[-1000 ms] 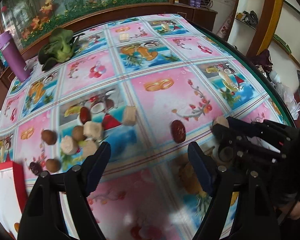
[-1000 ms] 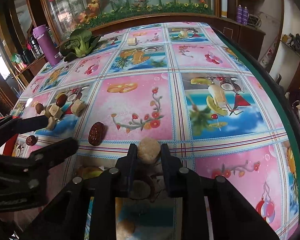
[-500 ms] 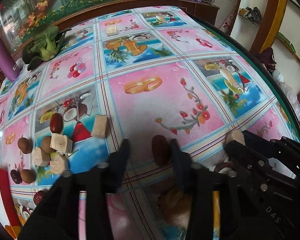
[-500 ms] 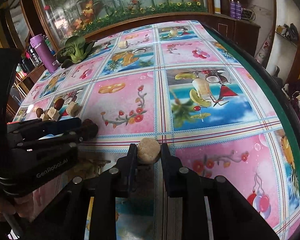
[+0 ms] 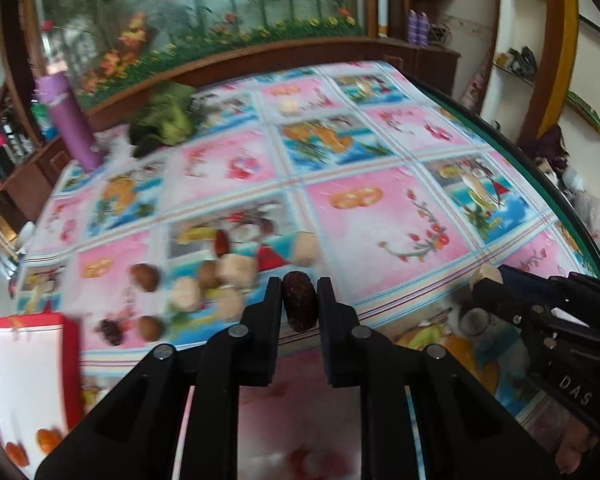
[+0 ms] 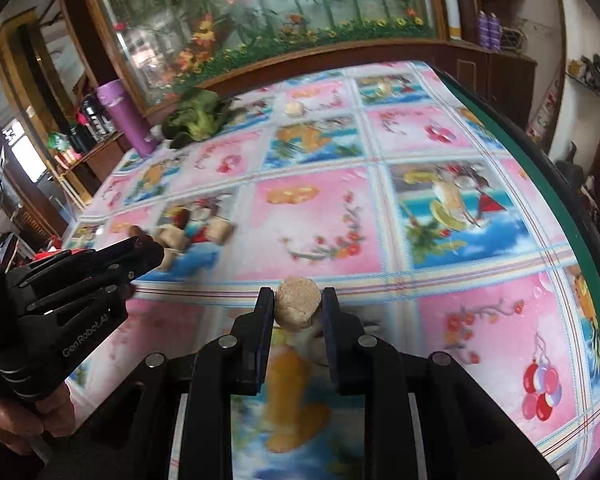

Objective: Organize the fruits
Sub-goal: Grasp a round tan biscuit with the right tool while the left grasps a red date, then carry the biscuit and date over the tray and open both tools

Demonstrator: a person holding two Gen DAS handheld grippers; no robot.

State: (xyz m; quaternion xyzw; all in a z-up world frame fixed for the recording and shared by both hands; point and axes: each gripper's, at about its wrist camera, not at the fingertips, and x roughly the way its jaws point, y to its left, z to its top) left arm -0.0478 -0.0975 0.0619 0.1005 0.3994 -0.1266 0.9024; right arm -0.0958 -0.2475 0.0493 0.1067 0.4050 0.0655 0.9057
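A: What has the left claw (image 5: 299, 303) got?

B: A dark red date (image 5: 299, 306), pinched between its two fingers, standing on end at the tips.

A: And the right claw (image 6: 298, 307)?

B: Closed on a round tan piece (image 6: 298, 306), held at the very tips over the cloth (image 6: 312, 224).

A: Where is the rest of the fruit?

B: Ahead of the left claw and off to its left: a blurred cluster of pale cubes (image 5: 236, 270), brown round fruits (image 5: 144, 277) and another date (image 5: 221, 242). One more cube (image 5: 306, 248) lies just ahead of the fingertips. A dark fruit (image 5: 110, 332) sits nearer, further left.

A: Anything else near that claw?

B: A red-edged box (image 5: 28, 376) low on its left. Far ahead are greens (image 5: 166, 118) and a purple bottle (image 5: 70, 120).

A: Do the claws see each other?

B: Yes. The right one shows at the left camera's right edge, well apart.
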